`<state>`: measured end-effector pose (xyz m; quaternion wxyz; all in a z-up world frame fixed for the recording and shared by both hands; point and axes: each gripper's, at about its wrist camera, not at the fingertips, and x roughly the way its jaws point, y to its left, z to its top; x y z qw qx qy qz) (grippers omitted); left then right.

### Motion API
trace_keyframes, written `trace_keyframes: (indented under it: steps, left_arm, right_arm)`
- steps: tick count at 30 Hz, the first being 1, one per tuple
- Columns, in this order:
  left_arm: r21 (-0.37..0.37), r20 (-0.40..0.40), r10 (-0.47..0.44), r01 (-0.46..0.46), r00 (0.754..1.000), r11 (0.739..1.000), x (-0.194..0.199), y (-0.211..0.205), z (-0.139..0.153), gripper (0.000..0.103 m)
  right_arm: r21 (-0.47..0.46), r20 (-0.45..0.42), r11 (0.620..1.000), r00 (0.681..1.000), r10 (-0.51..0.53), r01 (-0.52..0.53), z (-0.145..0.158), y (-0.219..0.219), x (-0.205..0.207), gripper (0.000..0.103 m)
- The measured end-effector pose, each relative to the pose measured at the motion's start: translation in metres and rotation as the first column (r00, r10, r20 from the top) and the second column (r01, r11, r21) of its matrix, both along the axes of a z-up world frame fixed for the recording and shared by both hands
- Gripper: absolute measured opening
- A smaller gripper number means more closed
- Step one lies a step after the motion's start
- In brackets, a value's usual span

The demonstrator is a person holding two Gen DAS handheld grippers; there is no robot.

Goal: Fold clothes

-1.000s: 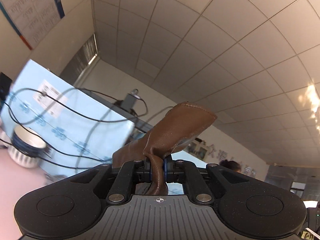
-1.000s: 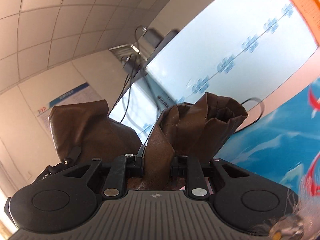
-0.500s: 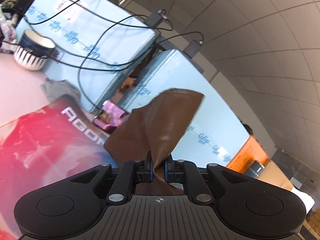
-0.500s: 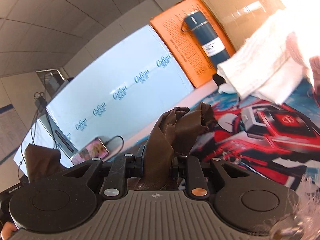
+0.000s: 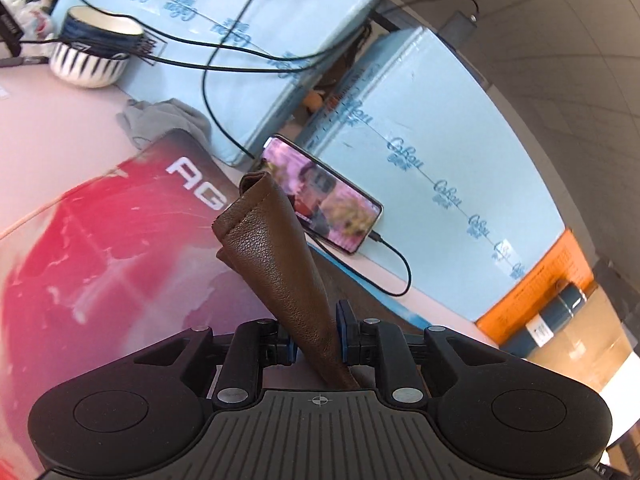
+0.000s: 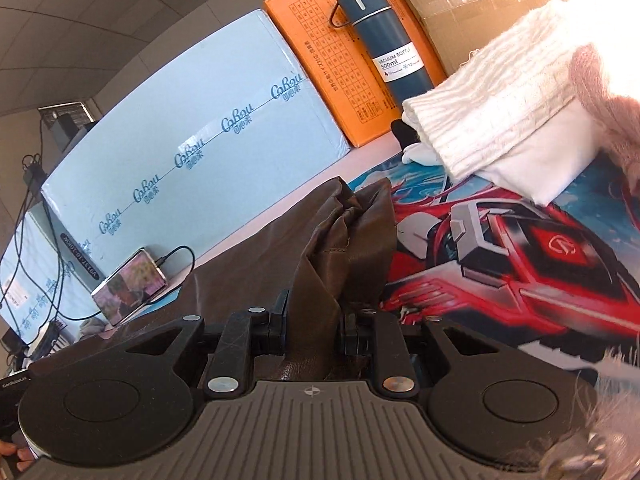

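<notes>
A brown leather-like garment (image 5: 272, 252) sticks up in a folded corner between the fingers of my left gripper (image 5: 316, 340). The left jaws are opening, and the pads now stand a little apart from the fold. In the right wrist view the same garment (image 6: 344, 240) is bunched in my right gripper (image 6: 314, 324), which is shut on it. The rest of the garment spreads flat to the left over the printed red and blue mat (image 6: 540, 272). Both grippers point down toward the mat (image 5: 100, 260).
A lit phone (image 5: 324, 196) on a charging cable leans against pale blue boxes (image 6: 180, 128) behind the mat. Far left are a striped bowl (image 5: 94, 52) and a grey cloth (image 5: 160, 116). To the right are folded white knitwear (image 6: 492, 108), a blue flask (image 6: 384, 40) and an orange box (image 6: 320, 60).
Both grippers have swung down from facing the ceiling to facing the mat and boxes, carrying the garment. The left jaws have widened around the fold. The right grip is unchanged.
</notes>
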<state>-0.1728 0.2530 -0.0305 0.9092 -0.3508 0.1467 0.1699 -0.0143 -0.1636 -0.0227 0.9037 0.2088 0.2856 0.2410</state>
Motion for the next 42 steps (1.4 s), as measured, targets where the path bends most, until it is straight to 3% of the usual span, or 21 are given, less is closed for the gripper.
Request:
trace_keyframes:
  steps: [2,3,4,5,7,10,13,15,17,19,21,24,25,26,33,35,36,37,40,42]
  left_arm:
    - [-0.002,-0.039,0.011,-0.011,0.999,1.0,0.006,0.0,0.002,0.026]
    - [-0.001,-0.052,0.034,-0.034,0.998,0.999,0.005,0.002,0.002,0.031]
    - [0.018,-0.066,0.08,-0.079,0.995,0.997,0.001,0.005,0.001,0.047]
    - [0.038,-0.079,0.127,-0.124,0.989,0.992,-0.003,0.008,0.001,0.066]
    - [0.094,-0.101,0.184,-0.175,0.978,0.98,-0.01,0.015,0.004,0.074]
    - [0.237,-0.136,0.15,-0.114,0.979,0.965,-0.009,0.024,0.021,0.085]
    - [0.339,-0.124,0.077,-0.031,0.989,0.94,-0.004,0.019,0.039,0.088]
    - [0.359,-0.1,-0.018,0.053,0.995,0.932,0.007,0.01,0.049,0.092]
    - [0.381,-0.126,-0.121,0.16,0.985,0.91,0.022,-0.008,0.053,0.094]
    - [0.408,-0.168,-0.22,0.271,0.961,0.872,0.038,-0.029,0.051,0.094]
    - [0.437,-0.227,-0.313,0.383,0.922,0.814,0.052,-0.055,0.043,0.094]
    - [0.477,-0.328,-0.367,0.488,0.87,0.731,0.062,-0.08,0.025,0.094]
    - [0.474,-0.361,-0.365,0.506,0.858,0.721,0.064,-0.082,0.02,0.094]
    - [0.469,-0.393,-0.361,0.522,0.846,0.712,0.067,-0.084,0.015,0.094]
    - [0.401,-0.408,-0.384,0.54,0.829,0.74,0.071,-0.071,0.003,0.094]
    - [0.395,-0.404,-0.388,0.54,0.829,0.743,0.071,-0.07,0.003,0.094]
    - [0.397,-0.404,-0.388,0.54,0.829,0.742,0.071,-0.07,0.002,0.094]
    - [0.398,-0.404,-0.387,0.54,0.829,0.741,0.071,-0.07,0.002,0.094]
    - [0.397,-0.402,-0.388,0.54,0.83,0.742,0.071,-0.07,0.002,0.094]
    - [0.397,-0.397,-0.39,0.539,0.831,0.743,0.07,-0.069,0.003,0.094]
  right_arm:
    - [-0.005,-0.011,1.0,1.0,-0.002,0.002,0.001,-0.003,0.01,0.021]
    - [-0.002,-0.017,1.0,1.0,-0.001,0.001,0.001,-0.005,0.013,0.028]
    - [-0.017,-0.013,1.0,1.0,-0.004,0.004,0.003,-0.009,0.013,0.04]
    - [-0.051,0.011,0.998,1.0,-0.022,0.023,0.005,-0.014,0.012,0.045]
    - [-0.112,0.07,0.992,0.996,-0.048,0.056,0.012,-0.024,0.01,0.062]
    - [-0.157,0.14,0.987,0.99,-0.008,0.03,0.02,-0.038,0.015,0.082]
    - [-0.194,0.193,0.98,0.979,0.071,-0.033,0.026,-0.041,0.028,0.087]
    - [-0.214,0.198,0.975,0.974,0.107,-0.064,0.027,-0.037,0.041,0.088]
    - [-0.227,0.188,0.969,0.972,0.144,-0.099,0.027,-0.029,0.055,0.088]
    - [-0.238,0.18,0.962,0.968,0.177,-0.132,0.029,-0.02,0.07,0.088]
    - [-0.246,0.16,0.956,0.966,0.205,-0.162,0.03,-0.011,0.086,0.088]
    - [-0.23,0.108,0.944,0.957,0.268,-0.238,0.029,0.0,0.109,0.088]
    - [-0.217,0.085,0.941,0.955,0.283,-0.259,0.028,0.004,0.116,0.089]
    - [-0.204,0.063,0.938,0.953,0.297,-0.28,0.027,0.007,0.124,0.09]
    - [-0.164,-0.049,0.924,0.938,0.342,-0.346,0.009,0.026,0.17,0.093]
    - [-0.15,-0.041,0.921,0.933,0.358,-0.36,0.009,0.031,0.174,0.09]
    - [-0.15,-0.028,0.916,0.928,0.373,-0.373,0.01,0.034,0.173,0.081]
    - [-0.15,-0.015,0.911,0.922,0.387,-0.385,0.011,0.037,0.171,0.062]
    - [-0.226,0.044,0.889,0.907,0.419,-0.399,0.018,0.045,0.16,0.024]
    - [-0.244,0.103,0.874,0.885,0.455,-0.421,0.026,0.044,0.146,0.013]
